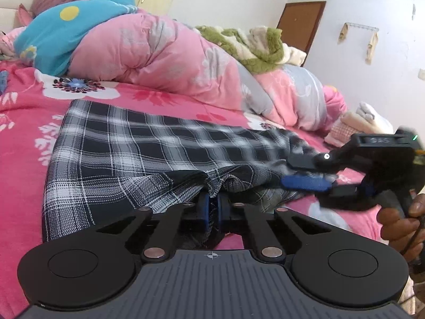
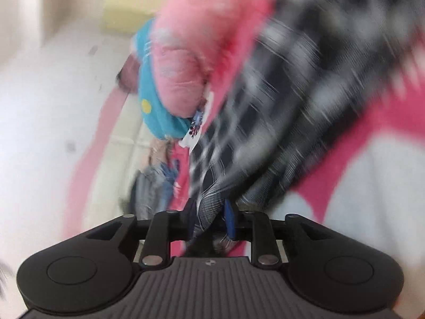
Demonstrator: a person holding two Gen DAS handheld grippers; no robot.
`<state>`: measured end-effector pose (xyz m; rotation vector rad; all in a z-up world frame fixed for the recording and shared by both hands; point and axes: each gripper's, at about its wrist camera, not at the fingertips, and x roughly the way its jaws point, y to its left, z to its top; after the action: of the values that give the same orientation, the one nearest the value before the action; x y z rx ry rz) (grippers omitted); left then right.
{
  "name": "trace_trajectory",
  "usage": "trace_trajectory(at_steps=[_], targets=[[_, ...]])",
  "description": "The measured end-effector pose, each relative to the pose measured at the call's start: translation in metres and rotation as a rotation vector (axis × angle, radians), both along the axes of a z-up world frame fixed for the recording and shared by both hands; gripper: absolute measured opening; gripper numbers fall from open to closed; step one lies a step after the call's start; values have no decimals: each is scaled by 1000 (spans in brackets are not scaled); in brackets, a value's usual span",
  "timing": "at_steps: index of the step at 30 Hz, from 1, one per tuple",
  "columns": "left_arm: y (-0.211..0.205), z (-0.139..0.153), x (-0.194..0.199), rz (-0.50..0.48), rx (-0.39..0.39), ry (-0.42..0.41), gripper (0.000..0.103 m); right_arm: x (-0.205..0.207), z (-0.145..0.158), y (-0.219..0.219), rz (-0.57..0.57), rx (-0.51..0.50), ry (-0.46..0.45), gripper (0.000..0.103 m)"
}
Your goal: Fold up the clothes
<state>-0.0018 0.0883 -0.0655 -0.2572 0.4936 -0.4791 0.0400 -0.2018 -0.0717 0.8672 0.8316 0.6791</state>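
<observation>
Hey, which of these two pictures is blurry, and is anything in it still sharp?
Right wrist view: heavy motion smear over the plaid garment and pink bedding; only the right hand-held gripper is crisp, with a fold of plaid between its fingers. Left wrist view: mostly sharp, fisheye-bent at the edges; just the right hand-held gripper and the cloth beside it blur, while the left hand-held gripper is clear.

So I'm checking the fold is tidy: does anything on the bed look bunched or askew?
Yes. The plaid garment lies mostly flat on the pink bedsheet, but its near edge is bunched into a ridge where the left gripper pinches it. The right gripper has fabric between its jaws too.
</observation>
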Motion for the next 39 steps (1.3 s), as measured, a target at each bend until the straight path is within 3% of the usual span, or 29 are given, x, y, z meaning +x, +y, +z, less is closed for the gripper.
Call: trace_trajectory(at_steps=[1,4,7,14,18,21,25,29,32,34,39], targets=[[0,-1,0,-9,-4,4,5,-3,13,7,25,-83,-74,37],[2,-7,0,-16,-3,17,7,-7,39,36,92,-321,-254,40],[3,-11,-2,-29,5,13,9,-4,48,59,155,-425,-318,40],[7,-18,-8,-63,17,-17,12,-12,53,112,383,-567,-425,40],[9,-21,-8,-73,15,-24,12,-11,46,134,477,-669,-422,39],[10,-23,-9,-78,18,-32,12,-7,37,141,482,-740,-397,34],[10,-23,-10,-82,26,-39,14,-1,41,133,432,-695,-358,4],[5,-20,-9,-104,52,-48,27,1,53,119,383,-587,-339,3],[-2,-18,-12,-101,94,-79,27,3,62,116,361,-530,-341,2],[-3,-15,-14,-83,114,-94,11,3,67,114,351,-506,-345,2],[4,2,-16,-14,111,-133,2,4,72,108,335,-475,-359,2]])
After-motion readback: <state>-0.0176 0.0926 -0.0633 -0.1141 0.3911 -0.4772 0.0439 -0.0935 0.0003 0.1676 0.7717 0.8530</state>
